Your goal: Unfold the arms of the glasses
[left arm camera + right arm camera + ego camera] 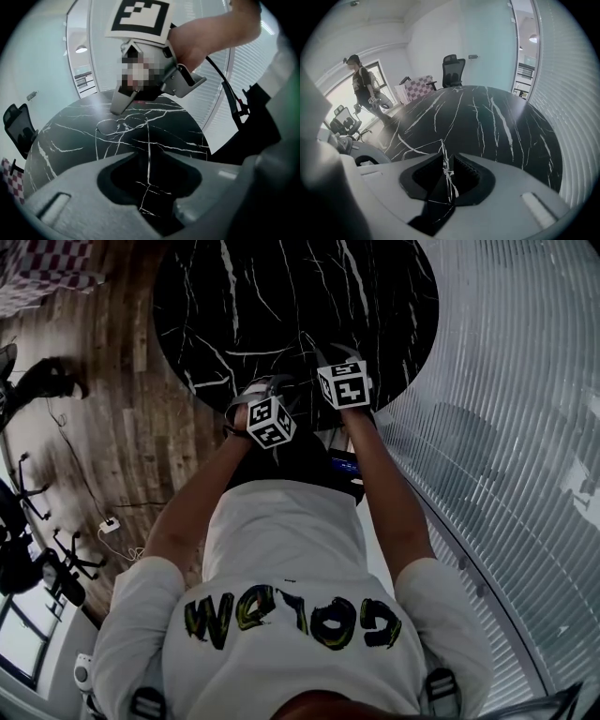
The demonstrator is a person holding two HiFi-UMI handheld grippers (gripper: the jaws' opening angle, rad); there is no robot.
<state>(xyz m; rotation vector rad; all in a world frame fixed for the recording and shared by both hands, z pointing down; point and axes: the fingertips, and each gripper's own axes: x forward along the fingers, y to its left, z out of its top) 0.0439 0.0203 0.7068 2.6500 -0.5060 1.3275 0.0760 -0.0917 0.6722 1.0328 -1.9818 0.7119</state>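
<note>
Thin wire-frame glasses (123, 123) lie on the round black marble table (70, 140), lenses away from me. One thin arm (148, 159) runs back from the frame into the gap of my left gripper (150, 177), whose jaws stand wide apart without pressing it. My right gripper (126, 104) hangs over the frame, one fingertip (116, 108) just above a lens. In the right gripper view, a thin wire part of the glasses (446, 168) stands between the jaws of the right gripper (449, 177), which are parted. In the head view both grippers (262, 388) (339, 354) sit close together at the table's near edge.
A ribbed glass wall (516, 381) curves round the table's (281, 296) right side. An office chair (453, 70) and a checked cloth (417, 86) stand beyond the far edge. A person (361, 89) stands by the window. A cable and power strip (108, 524) lie on the wooden floor.
</note>
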